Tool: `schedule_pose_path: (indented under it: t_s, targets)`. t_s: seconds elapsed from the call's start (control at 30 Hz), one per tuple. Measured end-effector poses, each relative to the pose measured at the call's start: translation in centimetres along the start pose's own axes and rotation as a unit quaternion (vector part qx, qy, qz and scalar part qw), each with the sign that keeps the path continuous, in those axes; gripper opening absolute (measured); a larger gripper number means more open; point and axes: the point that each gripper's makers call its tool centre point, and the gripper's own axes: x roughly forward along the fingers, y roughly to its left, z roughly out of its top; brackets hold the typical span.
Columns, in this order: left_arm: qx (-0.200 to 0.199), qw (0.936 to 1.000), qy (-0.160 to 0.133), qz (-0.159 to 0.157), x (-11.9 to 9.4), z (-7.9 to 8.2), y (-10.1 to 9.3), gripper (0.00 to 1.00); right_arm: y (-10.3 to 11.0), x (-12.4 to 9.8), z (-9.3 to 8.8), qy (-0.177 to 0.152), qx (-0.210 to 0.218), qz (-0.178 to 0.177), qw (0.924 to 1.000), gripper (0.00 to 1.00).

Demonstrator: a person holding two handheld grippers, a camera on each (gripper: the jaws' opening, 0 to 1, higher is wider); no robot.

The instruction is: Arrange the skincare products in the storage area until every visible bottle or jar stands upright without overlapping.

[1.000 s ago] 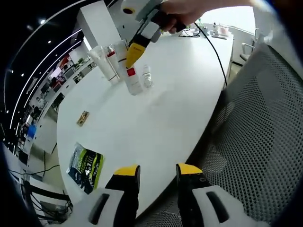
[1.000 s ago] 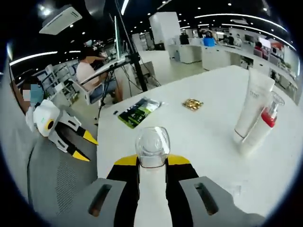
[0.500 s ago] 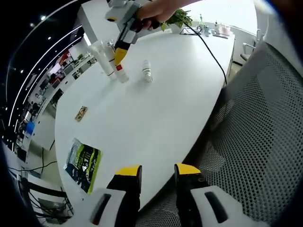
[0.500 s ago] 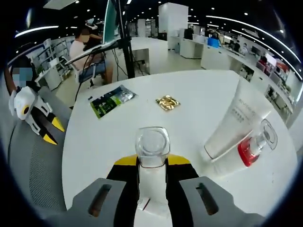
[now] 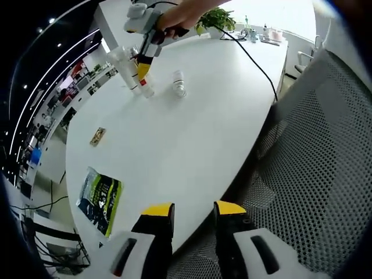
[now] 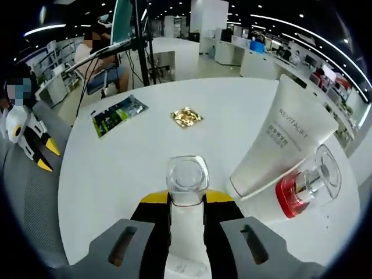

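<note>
On white tube: "REVITALIFT"

A green packet and gold sachet lie on the table.

tube touching pump bottle on table | packet left of foil sachet

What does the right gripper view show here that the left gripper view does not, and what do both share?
Right gripper view: the right gripper shut on a clear-capped white bottle, and "REVITALIFT" lettering on the white tube.

Left gripper view: a small clear bottle on the table, a potted plant, the mesh chair back.

Both: the white table, green packet, gold sachet, red-collared bottle.
</note>
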Motion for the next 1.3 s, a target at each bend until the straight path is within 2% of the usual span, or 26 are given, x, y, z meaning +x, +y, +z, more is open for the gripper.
schedule_pose_path:
  t_s: [0.13,0.33,0.63,1.3]
  targets:
    - [0.0,1.0,0.002,0.0,0.0,-0.1,0.0,0.28,-0.5,0.4,-0.1,0.004,-0.007,-0.005,1.0,0.18]
    - [0.001,1.0,0.006,-0.001,0.1,-0.3,0.0,0.28,-1.3,0.8,0.3,-0.01,0.01,-0.014,0.9998,0.18]
    - [0.001,1.0,0.007,-0.004,0.0,-0.4,-0.1,0.28,-1.2,1.1,0.6,-0.02,0.018,-0.004,0.9996,0.19]
    - [0.002,0.9999,0.013,-0.008,0.1,-0.6,-0.2,0.28,-1.1,1.2,0.7,-0.016,0.022,-0.011,0.9996,0.2]
